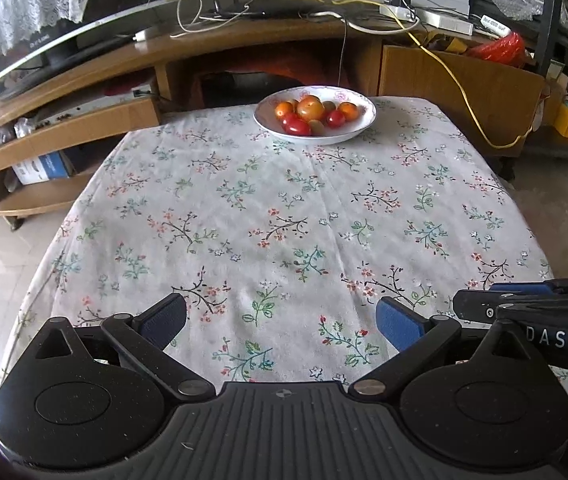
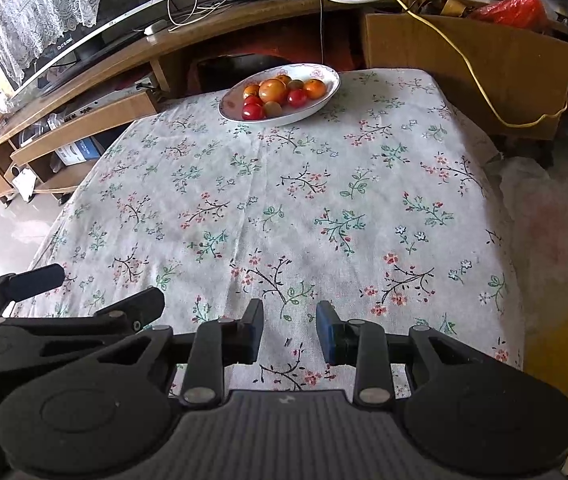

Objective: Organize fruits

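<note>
Fruits [image 1: 308,116] lie in the plate [image 1: 358,128]. Left gripper [image 1: 282,316] spread wide, right gripper [image 2: 289,330] narrowly parted; both empty, well short of the plate.

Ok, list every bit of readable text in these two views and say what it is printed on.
"DAS": white letters on the right gripper, partly cut off.
Pale lettering on the dark TV bezel: too blurred to read.
White tag on the cabinet: print too small.
Blue box on the low shelf: unreadable.

Far ahead of both grippers, the fruits [image 1: 309,109] in the plate [image 1: 358,128] overlap, hiding some; small brownish ones are too small to identify. The right gripper [image 1: 524,308] is cut off by the left view's right edge.
</note>
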The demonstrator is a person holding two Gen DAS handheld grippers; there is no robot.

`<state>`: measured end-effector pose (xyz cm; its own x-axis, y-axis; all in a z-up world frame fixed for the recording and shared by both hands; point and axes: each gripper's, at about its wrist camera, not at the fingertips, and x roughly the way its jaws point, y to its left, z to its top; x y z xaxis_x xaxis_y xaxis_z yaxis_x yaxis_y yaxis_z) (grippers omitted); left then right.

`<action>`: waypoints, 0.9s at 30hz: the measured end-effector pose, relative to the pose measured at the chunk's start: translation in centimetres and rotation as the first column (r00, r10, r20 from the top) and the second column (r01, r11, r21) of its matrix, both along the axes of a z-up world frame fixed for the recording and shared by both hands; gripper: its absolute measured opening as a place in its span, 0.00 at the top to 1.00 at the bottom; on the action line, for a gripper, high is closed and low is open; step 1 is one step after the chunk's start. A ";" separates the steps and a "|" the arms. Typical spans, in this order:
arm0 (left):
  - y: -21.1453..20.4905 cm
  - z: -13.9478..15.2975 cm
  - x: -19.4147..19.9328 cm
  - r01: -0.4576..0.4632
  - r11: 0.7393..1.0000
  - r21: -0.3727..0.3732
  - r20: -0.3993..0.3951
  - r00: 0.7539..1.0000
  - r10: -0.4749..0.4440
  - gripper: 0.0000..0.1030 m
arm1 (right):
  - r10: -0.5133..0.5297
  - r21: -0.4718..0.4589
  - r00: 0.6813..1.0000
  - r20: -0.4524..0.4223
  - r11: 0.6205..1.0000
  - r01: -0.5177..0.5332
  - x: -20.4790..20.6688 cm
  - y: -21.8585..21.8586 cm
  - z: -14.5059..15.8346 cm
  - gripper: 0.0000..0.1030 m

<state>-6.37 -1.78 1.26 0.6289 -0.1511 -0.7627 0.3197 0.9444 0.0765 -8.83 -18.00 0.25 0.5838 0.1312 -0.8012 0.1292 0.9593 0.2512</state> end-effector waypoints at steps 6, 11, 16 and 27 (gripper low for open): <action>0.0 0.1 0.0 -0.001 1.000 -0.012 -0.001 1.000 0.001 0.01 | -0.002 0.006 1.000 0.008 1.000 0.002 -0.1 -0.1 0.1 0.69; 0.0 0.1 0.0 -0.002 1.000 -0.017 -0.004 1.000 0.002 0.01 | -0.003 0.006 1.000 0.010 1.000 0.003 -0.1 -0.2 0.2 0.69; 0.0 0.1 0.0 -0.002 1.000 -0.018 -0.004 1.000 0.002 0.01 | -0.004 0.008 1.000 0.011 1.000 0.004 -0.2 -0.2 0.2 0.69; 0.0 0.0 0.0 -0.004 1.000 -0.023 -0.007 1.000 0.004 0.01 | -0.005 0.008 1.000 0.013 1.000 0.005 -0.3 -0.3 0.2 0.69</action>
<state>-6.37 -1.82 1.29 0.6243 -0.1658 -0.7634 0.3162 0.9472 0.0530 -9.10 -18.30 0.50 0.5949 0.1349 -0.7924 0.1302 0.9566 0.2606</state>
